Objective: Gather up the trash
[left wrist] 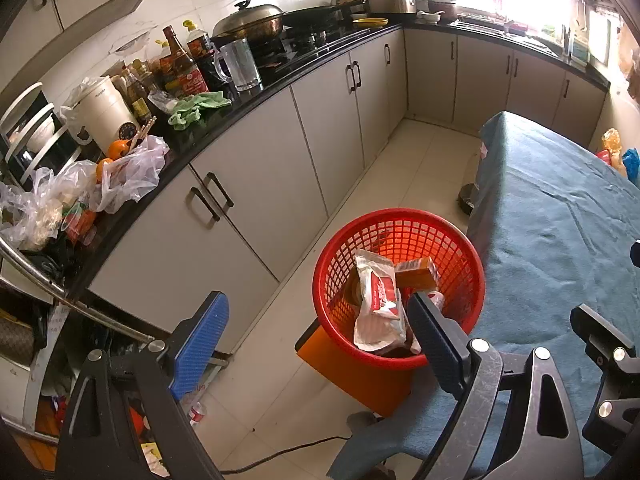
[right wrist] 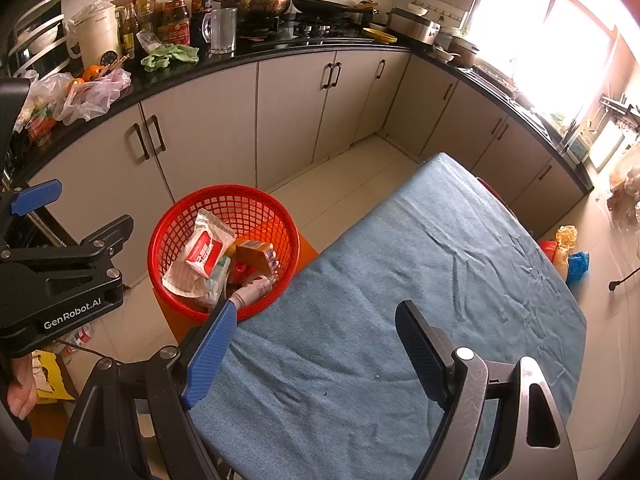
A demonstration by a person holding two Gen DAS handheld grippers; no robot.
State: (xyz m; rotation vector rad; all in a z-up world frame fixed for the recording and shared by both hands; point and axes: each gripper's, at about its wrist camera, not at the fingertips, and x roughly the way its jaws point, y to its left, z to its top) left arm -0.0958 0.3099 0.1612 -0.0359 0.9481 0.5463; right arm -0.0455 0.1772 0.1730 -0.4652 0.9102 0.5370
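Observation:
A red mesh basket (left wrist: 400, 240) stands on an orange stool (left wrist: 352, 376) beside the table; it also shows in the right wrist view (right wrist: 224, 212). It holds a white and red packet (left wrist: 378, 300), an orange box (left wrist: 418, 272) and a white tube (right wrist: 256, 290). My left gripper (left wrist: 316, 324) is open and empty, above the floor and the basket's near rim. My right gripper (right wrist: 316, 328) is open and empty, above the blue cloth on the table (right wrist: 420, 280). The left gripper also shows in the right wrist view at the left edge (right wrist: 60, 260).
A black counter (left wrist: 224, 120) with grey cabinets runs along the left and far walls, crowded with bottles, plastic bags (left wrist: 128, 176), a green cloth (left wrist: 196, 108), a jug and a wok. A cable (left wrist: 288, 452) lies on the tiled floor. Orange and blue items (right wrist: 568, 252) lie beyond the table.

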